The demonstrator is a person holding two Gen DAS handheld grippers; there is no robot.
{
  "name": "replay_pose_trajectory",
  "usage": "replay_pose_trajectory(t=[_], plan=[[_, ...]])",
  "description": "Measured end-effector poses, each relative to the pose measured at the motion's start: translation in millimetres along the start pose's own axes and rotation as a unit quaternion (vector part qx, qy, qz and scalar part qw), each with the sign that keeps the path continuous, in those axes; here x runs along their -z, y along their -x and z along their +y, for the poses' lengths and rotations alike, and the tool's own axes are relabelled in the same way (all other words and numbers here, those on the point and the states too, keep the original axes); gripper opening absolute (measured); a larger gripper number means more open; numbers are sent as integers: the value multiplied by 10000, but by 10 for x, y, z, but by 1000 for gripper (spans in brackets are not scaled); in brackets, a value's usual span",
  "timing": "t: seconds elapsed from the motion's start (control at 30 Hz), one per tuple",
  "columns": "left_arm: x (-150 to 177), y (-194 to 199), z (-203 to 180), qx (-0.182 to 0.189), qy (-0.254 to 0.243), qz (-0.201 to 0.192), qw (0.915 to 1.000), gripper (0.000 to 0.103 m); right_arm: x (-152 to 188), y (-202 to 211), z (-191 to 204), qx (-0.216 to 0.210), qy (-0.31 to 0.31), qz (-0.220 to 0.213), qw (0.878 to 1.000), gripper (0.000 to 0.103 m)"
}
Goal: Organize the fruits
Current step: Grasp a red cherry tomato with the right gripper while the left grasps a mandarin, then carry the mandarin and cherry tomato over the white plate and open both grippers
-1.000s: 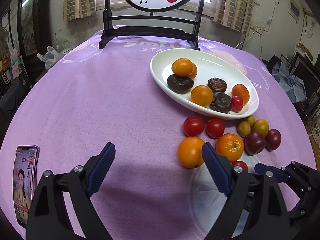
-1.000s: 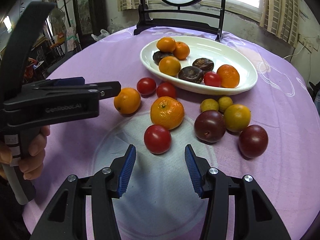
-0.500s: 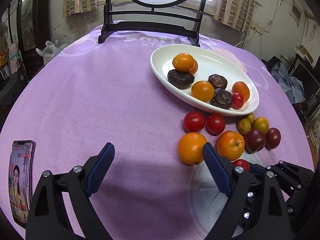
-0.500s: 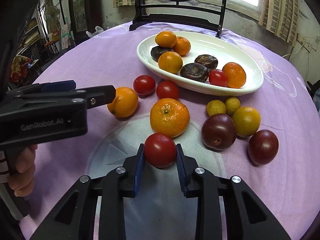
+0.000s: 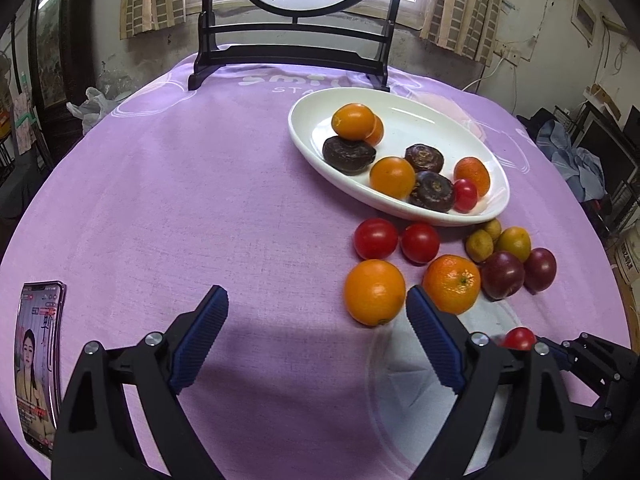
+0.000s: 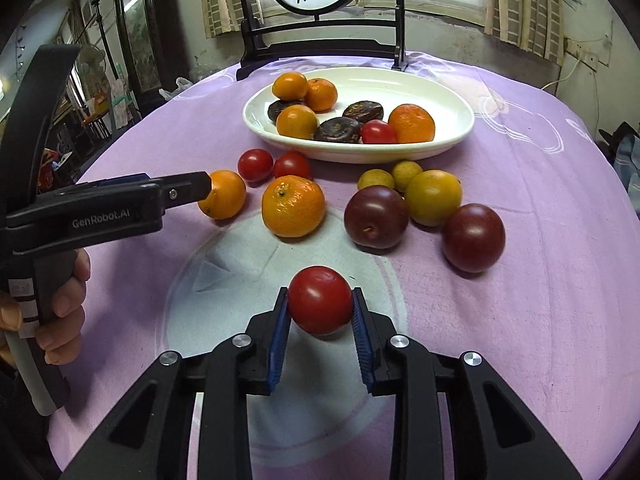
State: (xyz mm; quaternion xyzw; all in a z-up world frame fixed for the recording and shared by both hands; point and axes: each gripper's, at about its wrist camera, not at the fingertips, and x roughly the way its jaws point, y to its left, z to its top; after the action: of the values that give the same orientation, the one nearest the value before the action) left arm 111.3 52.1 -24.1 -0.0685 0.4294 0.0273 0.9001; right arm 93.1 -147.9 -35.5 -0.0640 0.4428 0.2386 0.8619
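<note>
My right gripper is shut on a red tomato and holds it just above the purple cloth; the tomato also shows in the left wrist view. A white oval plate holds oranges, dark round fruits and a small tomato. Loose on the cloth lie two tomatoes, an orange, a tangerine, two dark plums and yellow-green fruits. My left gripper is open and empty, its right finger beside the orange.
A phone with a lit screen lies at the left near edge of the table. A dark wooden stand with a round painted panel stands at the far edge behind the plate. A pale printed circle marks the cloth.
My right gripper moved forward, closed on the red tomato and lifted it slightly off the cloth. My left gripper stayed open and shifted only a little.
</note>
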Motion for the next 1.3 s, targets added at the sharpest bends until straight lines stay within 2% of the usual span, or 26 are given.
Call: replay_pose_trajectory(t=[0.17, 0.4, 0.53, 0.57, 0.63, 0.67, 0.7, 0.8, 0.9, 1.03, 1.17, 1.3], plan=[[57, -39, -124, 25, -281, 61, 9996, 88, 8, 54, -79, -40, -114, -107, 9999, 31], [108, -241, -252, -235, -560, 278, 9978, 88, 28, 199, -167, -43, -275, -249, 9993, 31], [50, -360, -277, -372, -581, 366, 9969, 79, 45, 274, -196, -70, -316, -323, 9990, 31], [24, -376, -274, -375, -534, 377, 9972, 76, 48, 287, -198, -77, -311, -339, 9989, 31], [1, -377, -303, -310, -548, 330, 9975, 59, 49, 296, -205, -84, -312, -350, 9989, 31], [3, -367, -333, -247, -618, 312, 9973, 45, 53, 296, -210, -75, -314, -347, 9989, 31], [15, -350, -377, -174, -725, 298, 9968, 37, 53, 289, -211, -59, -315, -338, 9989, 31], [79, -302, -451, -221, -939, 274, 9950, 37, 59, 281, -212, -27, -314, -329, 9990, 31], [114, -213, -484, -31, -980, 319, 9947, 37, 58, 310, -189, -52, -252, -440, 9987, 31], [83, 34, -493, 235, -923, 179, 9953, 37, 24, 353, -241, -101, -367, -588, 9975, 31], [-86, 272, -501, 448, -869, -11, 9952, 37, -96, 511, -283, -167, -509, -841, 9950, 31], [-366, 408, -558, 522, -826, -269, 9949, 37, -347, 663, -249, -96, -283, -1093, 9936, 31]])
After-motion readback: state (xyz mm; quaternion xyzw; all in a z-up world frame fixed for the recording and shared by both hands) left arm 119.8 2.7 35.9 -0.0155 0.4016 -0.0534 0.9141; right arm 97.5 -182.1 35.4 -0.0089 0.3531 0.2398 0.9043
